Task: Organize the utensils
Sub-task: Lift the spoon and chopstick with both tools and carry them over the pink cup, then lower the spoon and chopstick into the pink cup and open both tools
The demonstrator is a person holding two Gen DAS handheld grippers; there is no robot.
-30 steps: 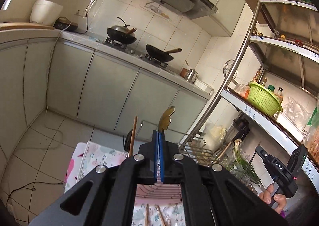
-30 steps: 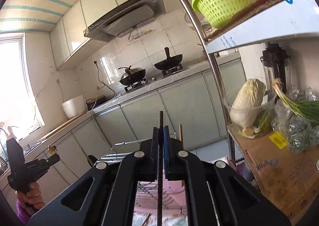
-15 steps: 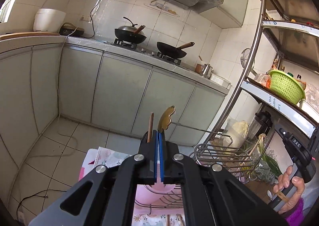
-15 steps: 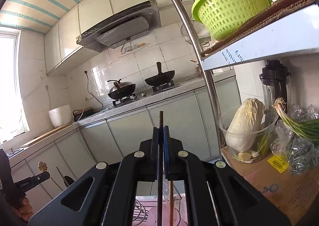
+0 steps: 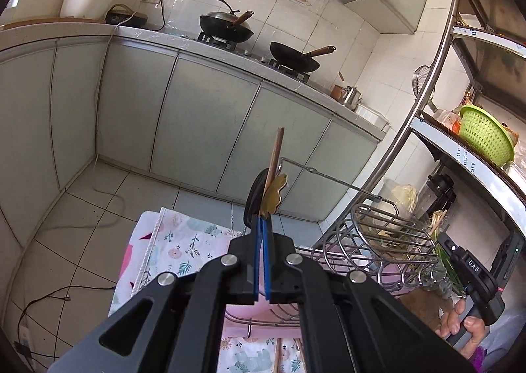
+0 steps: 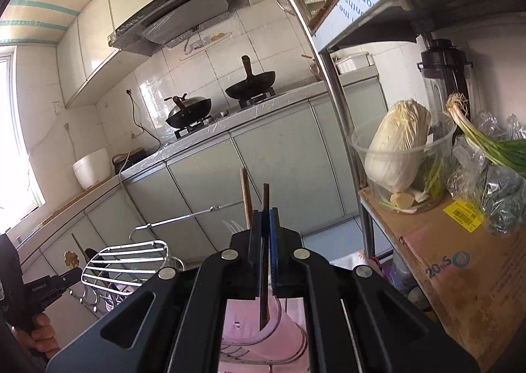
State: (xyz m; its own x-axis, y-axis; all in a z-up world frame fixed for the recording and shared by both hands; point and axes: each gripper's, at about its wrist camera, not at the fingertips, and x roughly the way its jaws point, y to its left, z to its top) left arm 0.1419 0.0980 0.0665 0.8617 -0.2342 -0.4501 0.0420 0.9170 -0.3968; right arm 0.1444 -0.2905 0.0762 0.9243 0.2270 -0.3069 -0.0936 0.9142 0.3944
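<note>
My left gripper (image 5: 262,225) is shut on a utensil with a gold flower-shaped handle end (image 5: 272,198), held upright above a wire dish rack (image 5: 374,244). A wooden chopstick (image 5: 274,156) stands behind it in the rack's holder. My right gripper (image 6: 265,215) is shut on a dark wooden chopstick (image 6: 264,261) that runs down between the fingers toward a pink holder (image 6: 263,337). Another chopstick (image 6: 246,195) stands just left of it. The left gripper and its gold utensil (image 6: 71,258) show at the right wrist view's left edge, the right gripper (image 5: 473,271) at the left wrist view's right edge.
A floral cloth (image 5: 177,251) covers the table under the rack. A metal shelf post (image 6: 332,77) stands to the right, with cabbage in a tub (image 6: 397,149), green onions (image 6: 486,143) and a cardboard box (image 6: 460,268). Kitchen cabinets (image 5: 203,123) and woks (image 5: 292,57) lie beyond.
Both grippers have tilted downward and lowered toward the rack. The right gripper's chopstick now reaches down to the pink holder. Both stay shut on their utensils.
</note>
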